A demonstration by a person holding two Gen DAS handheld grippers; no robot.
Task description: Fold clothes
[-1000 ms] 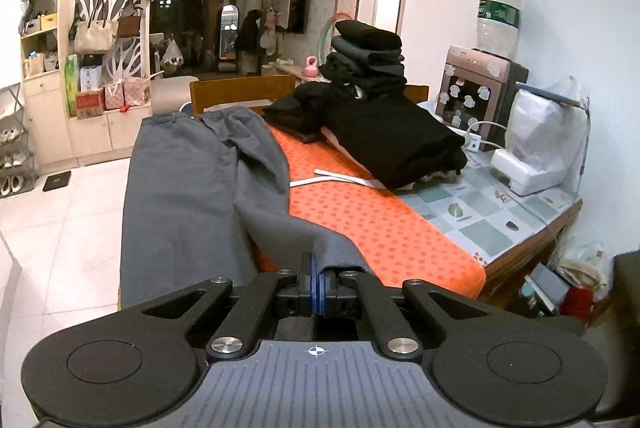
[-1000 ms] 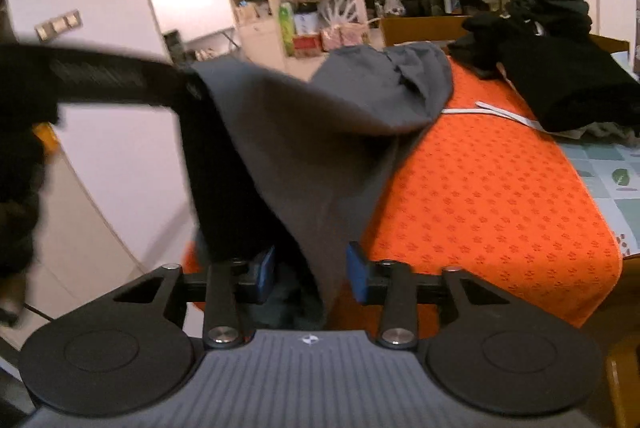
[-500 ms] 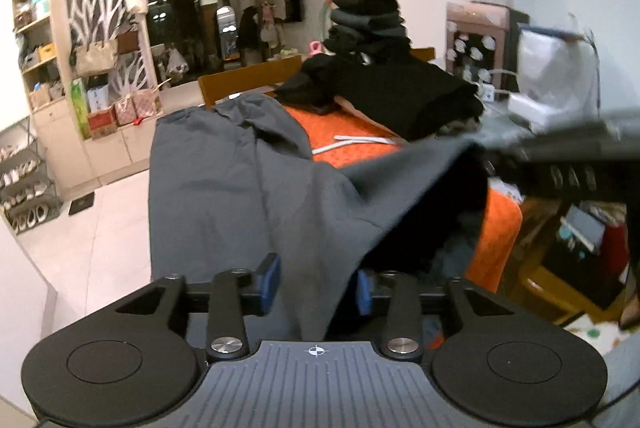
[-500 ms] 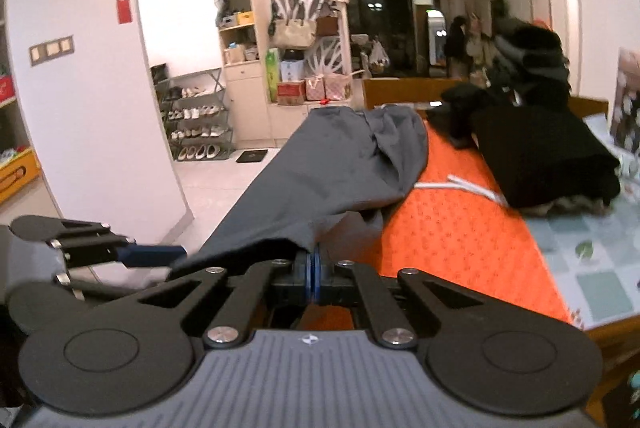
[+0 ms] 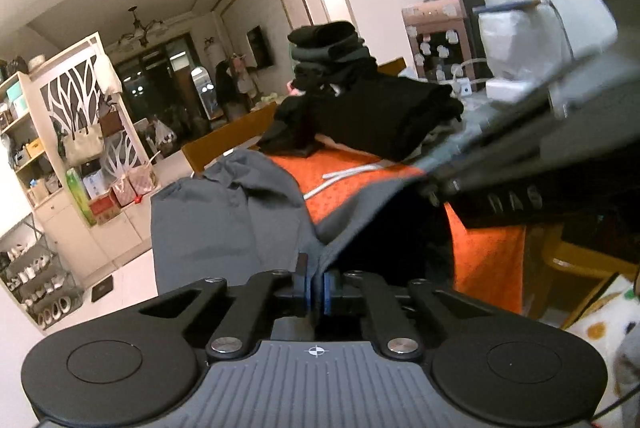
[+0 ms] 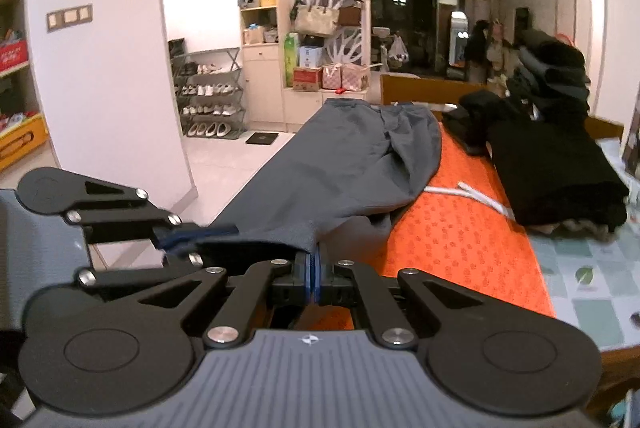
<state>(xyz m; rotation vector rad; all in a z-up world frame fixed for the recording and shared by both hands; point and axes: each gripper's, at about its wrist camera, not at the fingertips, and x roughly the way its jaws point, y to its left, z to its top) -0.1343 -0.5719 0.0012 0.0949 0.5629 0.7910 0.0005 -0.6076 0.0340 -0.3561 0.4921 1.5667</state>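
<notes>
Grey trousers (image 6: 352,164), partly lifted.
Waist end lies flat on the orange cloth (image 6: 460,236); leg hems raised, slightly creased.

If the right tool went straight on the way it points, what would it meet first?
The right tool is shut on the hem of the grey trousers, so more of that cloth lies directly ahead, stretched toward the orange table cover. Past it, likely the cover itself; depth is hard to judge here.

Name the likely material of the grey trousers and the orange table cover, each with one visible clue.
Grey trousers: probably a thin woven cloth, matte; they drape and crease softly over the table edge. Orange table cover: apparently a textured fabric with a small repeating raised pattern and no shine; the exact fibre can't be told.
</notes>
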